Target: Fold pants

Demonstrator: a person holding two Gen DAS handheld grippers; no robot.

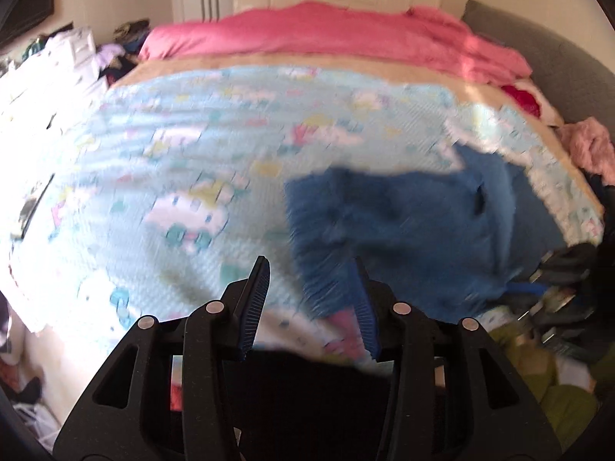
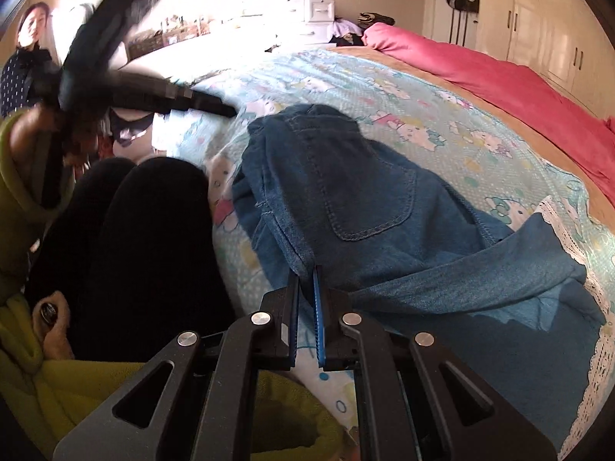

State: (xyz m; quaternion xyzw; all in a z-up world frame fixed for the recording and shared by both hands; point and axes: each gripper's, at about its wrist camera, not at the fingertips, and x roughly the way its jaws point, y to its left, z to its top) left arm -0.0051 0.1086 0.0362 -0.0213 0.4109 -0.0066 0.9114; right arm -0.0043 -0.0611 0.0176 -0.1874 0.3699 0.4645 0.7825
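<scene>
Pants (image 2: 357, 199), blue denim, are lying rumpled on the patterned bedspread (image 2: 442, 115) near the bed's edge, back pocket up and one leg doubled across the lower part. Right gripper (image 2: 306, 272) is pinching a seam edge of the denim, its jaws closed tight on the cloth. Left gripper (image 1: 309, 265) is hanging over the spot where bedspread meets denim, jaws partly open and gripping nothing. Folding is looking barely begun; the next move is likely calling for the left jaws to take a second edge so both can draw the cloth flat
</scene>
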